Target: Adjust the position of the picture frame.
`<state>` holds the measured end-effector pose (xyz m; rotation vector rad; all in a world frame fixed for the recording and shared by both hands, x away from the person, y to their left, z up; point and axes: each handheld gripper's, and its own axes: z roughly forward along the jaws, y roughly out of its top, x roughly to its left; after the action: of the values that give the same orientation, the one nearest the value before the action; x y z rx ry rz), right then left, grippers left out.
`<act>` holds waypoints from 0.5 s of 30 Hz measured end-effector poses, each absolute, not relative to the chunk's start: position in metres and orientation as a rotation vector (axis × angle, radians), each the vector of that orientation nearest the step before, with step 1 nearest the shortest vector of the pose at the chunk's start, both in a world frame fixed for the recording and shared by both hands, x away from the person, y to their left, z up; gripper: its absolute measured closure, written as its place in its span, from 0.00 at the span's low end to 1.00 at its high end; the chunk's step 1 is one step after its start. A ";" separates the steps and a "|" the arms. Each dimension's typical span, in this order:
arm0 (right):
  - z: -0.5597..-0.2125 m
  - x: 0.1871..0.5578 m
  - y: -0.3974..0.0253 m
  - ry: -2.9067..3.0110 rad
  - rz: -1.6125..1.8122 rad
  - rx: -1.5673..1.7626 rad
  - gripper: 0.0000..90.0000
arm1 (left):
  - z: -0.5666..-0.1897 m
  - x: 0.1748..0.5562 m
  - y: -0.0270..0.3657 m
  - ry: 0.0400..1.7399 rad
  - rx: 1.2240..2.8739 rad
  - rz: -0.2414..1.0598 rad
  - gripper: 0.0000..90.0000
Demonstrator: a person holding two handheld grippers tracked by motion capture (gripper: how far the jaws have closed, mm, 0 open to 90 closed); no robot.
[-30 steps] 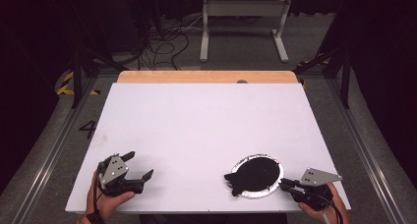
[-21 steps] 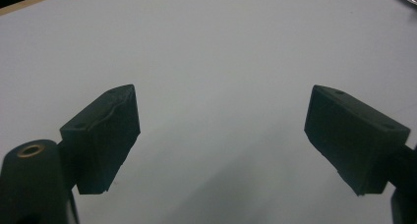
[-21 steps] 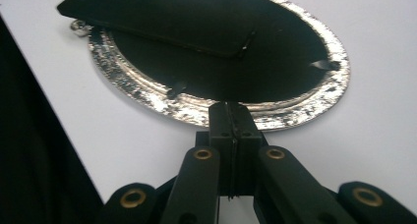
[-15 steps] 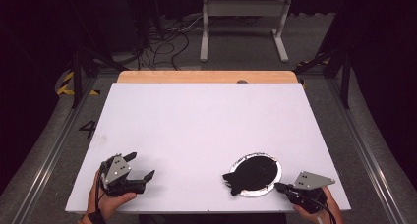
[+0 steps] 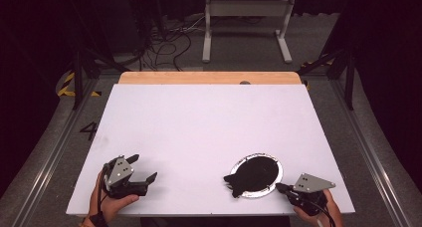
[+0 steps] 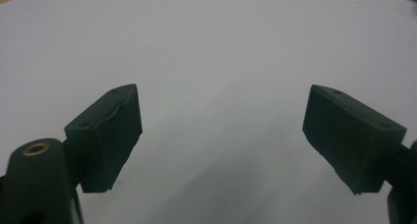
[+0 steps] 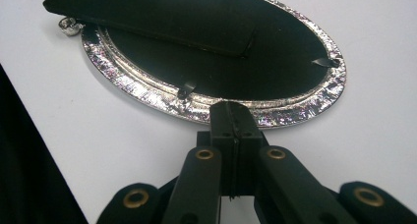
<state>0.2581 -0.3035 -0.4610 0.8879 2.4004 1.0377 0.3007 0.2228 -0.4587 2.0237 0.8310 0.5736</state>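
An oval picture frame (image 5: 256, 174) lies face down near the table's front right, showing a silvery rim (image 7: 295, 113), a black backing and a black fold-out stand (image 7: 162, 17). My right gripper (image 5: 279, 187) is at the frame's near right edge. Its jaws are pressed together, and the right gripper (image 7: 230, 108) has its tips against the rim. My left gripper (image 5: 144, 167) rests at the front left, well apart from the frame. In its own view the left gripper (image 6: 221, 130) is open wide over bare table.
The white table (image 5: 209, 122) has a wooden strip along its far edge (image 5: 209, 77). Beyond it, cables (image 5: 169, 43) and a white stand (image 5: 246, 28) sit on the floor. The table's front edge lies just below both hands.
My right gripper has crept a little left toward the front edge, and the frame has shifted slightly left with it. The left gripper has stayed put.
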 end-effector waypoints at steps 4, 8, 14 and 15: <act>-0.461 0.259 -0.303 2.399 1.045 0.891 1.00 | -0.459 0.301 0.222 0.829 2.030 0.568 0.17; -0.461 0.261 -0.304 2.404 1.052 0.889 1.00 | -0.460 0.300 0.220 0.824 2.040 0.566 0.17; -0.461 0.262 -0.302 2.403 1.038 0.884 1.00 | -0.461 0.300 0.220 0.817 2.051 0.570 0.17; -0.461 0.263 -0.302 2.403 1.043 0.886 1.00 | -0.461 0.300 0.220 0.817 2.051 0.570 0.17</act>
<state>0.2626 -0.3024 -0.4610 0.8862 2.4029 1.0429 0.3004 0.2202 -0.4607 2.0507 0.8171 0.5702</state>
